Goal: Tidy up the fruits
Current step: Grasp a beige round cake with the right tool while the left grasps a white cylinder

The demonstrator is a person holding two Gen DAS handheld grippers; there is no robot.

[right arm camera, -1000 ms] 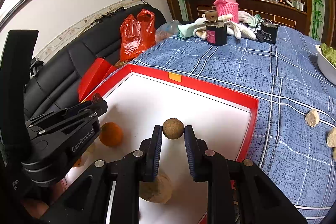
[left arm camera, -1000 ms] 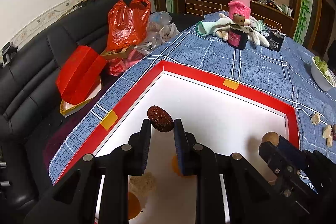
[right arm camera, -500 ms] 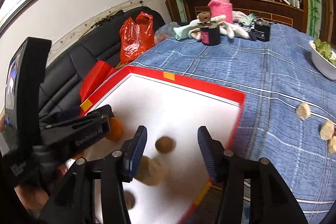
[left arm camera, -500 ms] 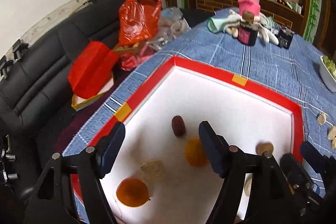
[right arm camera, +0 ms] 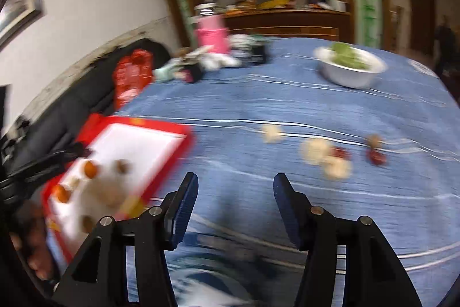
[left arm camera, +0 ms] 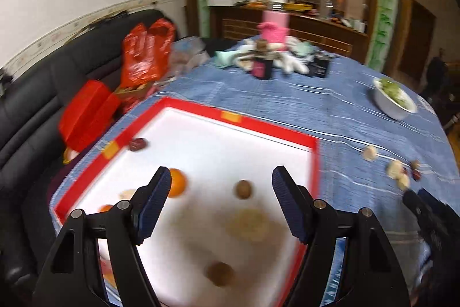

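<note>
A red-rimmed white tray (left arm camera: 267,130) lies on the blue checked cloth. It holds a dark red date (left arm camera: 137,144), an orange (left arm camera: 176,182), a small brown round fruit (left arm camera: 243,189) and several more blurred fruits. My left gripper (left arm camera: 220,192) hovers open over the tray with nothing between its fingers. In the right wrist view the tray (right arm camera: 172,131) sits at the left. My right gripper (right arm camera: 235,200) is over bare cloth, its jaws opening and empty. Loose pale and red fruits (right arm camera: 316,150) lie on the cloth ahead to its right.
A white bowl of green fruit (right arm camera: 350,68) stands at the far right of the table. A pink flask, a dark jar (left arm camera: 261,68) and cloths crowd the far end. A black sofa with red bags (left arm camera: 143,53) runs along the left.
Both grippers opened and dropped their fruits into the tray: the date on the left, the brown round fruit on the right. The right gripper then swung right over the cloth; the left drew back.
</note>
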